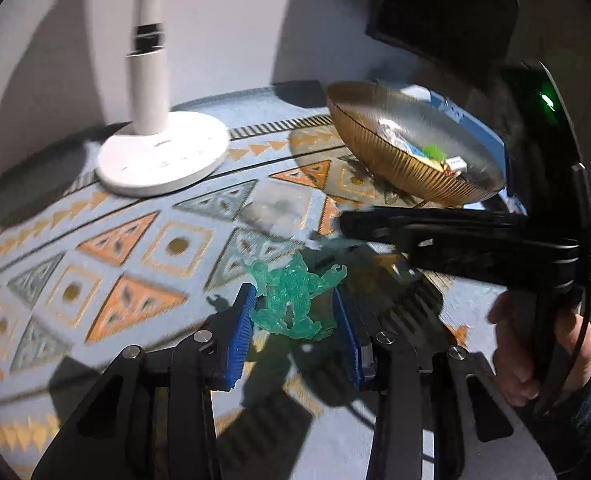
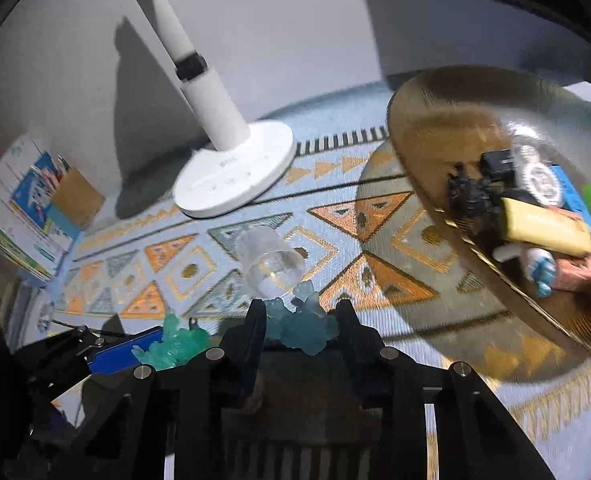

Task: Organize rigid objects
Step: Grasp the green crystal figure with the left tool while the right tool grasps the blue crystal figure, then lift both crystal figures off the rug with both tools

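Between the left claw's (image 1: 293, 312) blue pads, a green translucent figure (image 1: 295, 300) sits gripped; beside it, the right claw (image 2: 301, 320) clamps a pale blue figure (image 2: 307, 328) above the patterned tabletop (image 1: 135, 248), gold bowl (image 2: 435, 128) to its right.

Dim, mixed lighting; hard dark shadows thrown across patterned cloth (image 1: 95, 248) and wall (image 1: 223, 32). Motion blur throughout, strongest on gold bowl (image 2: 455, 128). Fisheye bending, black vignette at corners. Green glare spot upper right, left view.

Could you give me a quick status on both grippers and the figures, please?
Left gripper shut on green figure. Right gripper shut on blue figure. Gold bowl ahead; clear cup lies between.
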Demonstrator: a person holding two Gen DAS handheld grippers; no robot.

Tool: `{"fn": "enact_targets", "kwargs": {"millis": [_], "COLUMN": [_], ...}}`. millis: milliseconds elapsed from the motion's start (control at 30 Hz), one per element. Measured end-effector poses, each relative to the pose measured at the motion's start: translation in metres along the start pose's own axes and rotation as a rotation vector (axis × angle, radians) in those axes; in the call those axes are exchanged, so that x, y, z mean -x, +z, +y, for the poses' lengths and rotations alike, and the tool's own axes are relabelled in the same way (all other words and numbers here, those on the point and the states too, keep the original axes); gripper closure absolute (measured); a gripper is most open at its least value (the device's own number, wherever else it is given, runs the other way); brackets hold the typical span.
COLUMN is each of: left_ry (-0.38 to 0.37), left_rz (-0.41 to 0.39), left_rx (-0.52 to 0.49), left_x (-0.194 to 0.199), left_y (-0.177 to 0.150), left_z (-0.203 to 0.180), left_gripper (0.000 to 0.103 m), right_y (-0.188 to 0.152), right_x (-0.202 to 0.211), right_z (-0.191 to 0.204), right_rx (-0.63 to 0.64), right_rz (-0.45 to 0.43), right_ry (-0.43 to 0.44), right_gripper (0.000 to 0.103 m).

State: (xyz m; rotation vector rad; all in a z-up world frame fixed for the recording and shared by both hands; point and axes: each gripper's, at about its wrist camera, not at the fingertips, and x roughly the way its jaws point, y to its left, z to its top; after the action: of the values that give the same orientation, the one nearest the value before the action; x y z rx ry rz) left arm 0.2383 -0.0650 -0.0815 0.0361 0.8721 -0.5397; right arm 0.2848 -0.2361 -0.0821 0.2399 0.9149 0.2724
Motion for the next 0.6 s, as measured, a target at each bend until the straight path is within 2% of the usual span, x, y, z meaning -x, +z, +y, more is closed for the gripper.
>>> {"fn": "enact_targets", "kwargs": {"millis": [133, 233, 367, 500, 600], "left_ry": [0.044, 0.055, 0.074, 0.134, 0.139], "left_rz": [-0.055, -0.077, -0.069, -0.081, -0.08], "left_rx": [0.024, 0.058, 0.13, 0.116, 0.116], "left_x": [0.036, 0.054, 0.055, 0.054, 0.052], "left_y": [-0.025, -0.043, -0.059, -0.07, -0.077], "left_z": [0.006, 0.009, 0.017, 0.014, 0.014], "left_gripper": [0.067, 0.067, 0.067, 0.067, 0.067], "right_y": [-0.027, -0.054, -0.084, -0.105, -0.117], "right_x": [0.037, 0.053, 0.058, 0.06, 0.059], "right_z": [0.0, -0.005, -0.007, -0.003, 0.002], "right_rx": [-0.007, -0.044, -0.071, -0.066, -0.047], "right_rz": [-0.031, -0.009, 0.007, -0.022, -0.012], "right_ry": [-0.009, -0.003, -0.008, -0.011, -0.008], "right_gripper": [0.068, 0.068, 0.068, 0.068, 0.068]}}
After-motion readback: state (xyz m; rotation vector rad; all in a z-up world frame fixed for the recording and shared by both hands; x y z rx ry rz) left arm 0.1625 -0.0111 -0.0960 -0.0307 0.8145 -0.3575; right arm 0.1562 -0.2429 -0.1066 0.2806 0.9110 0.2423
